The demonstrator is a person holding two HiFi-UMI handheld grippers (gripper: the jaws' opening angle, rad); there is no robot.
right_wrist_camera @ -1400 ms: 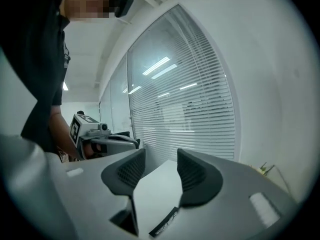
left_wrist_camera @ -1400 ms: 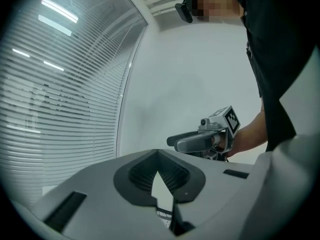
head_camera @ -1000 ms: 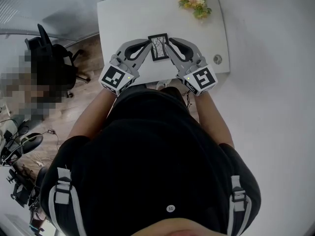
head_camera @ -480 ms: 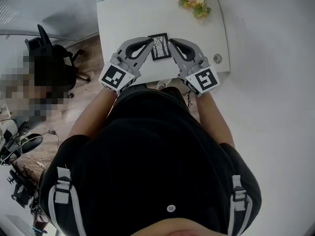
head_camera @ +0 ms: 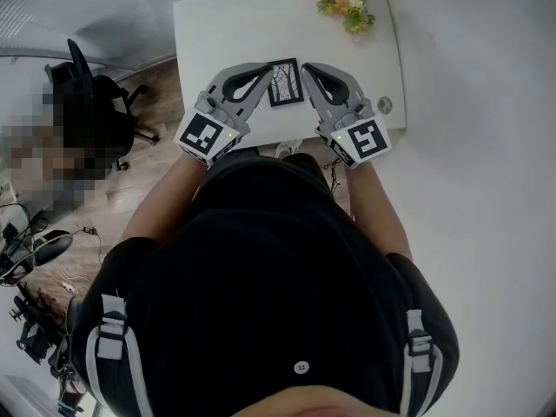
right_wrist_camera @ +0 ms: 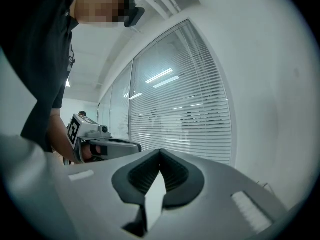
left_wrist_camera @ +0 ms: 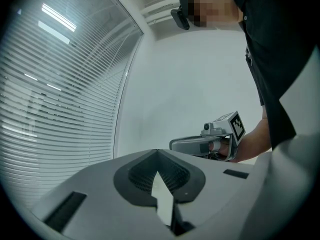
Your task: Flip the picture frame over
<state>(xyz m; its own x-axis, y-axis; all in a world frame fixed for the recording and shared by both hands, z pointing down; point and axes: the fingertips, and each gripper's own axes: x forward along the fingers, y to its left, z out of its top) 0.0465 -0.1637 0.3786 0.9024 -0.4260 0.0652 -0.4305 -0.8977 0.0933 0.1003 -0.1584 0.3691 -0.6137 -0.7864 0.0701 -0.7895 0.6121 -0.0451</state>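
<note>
The picture frame (head_camera: 285, 82) lies flat with its tree print facing up, between the tips of the two tools and just beside each. Whether either touches it cannot be told. The left tool (head_camera: 267, 71) and right tool (head_camera: 305, 67) both have their jaws pressed together on nothing. The frame lies on the white surface (head_camera: 226, 33), and a flower bunch (head_camera: 345, 5) sits beyond the right tool.

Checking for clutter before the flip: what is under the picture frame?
The picture frame lies picture side up on the white table, and only tabletop shows at its near and far edges. Its back and anything beneath are covered by the frame itself.
</note>
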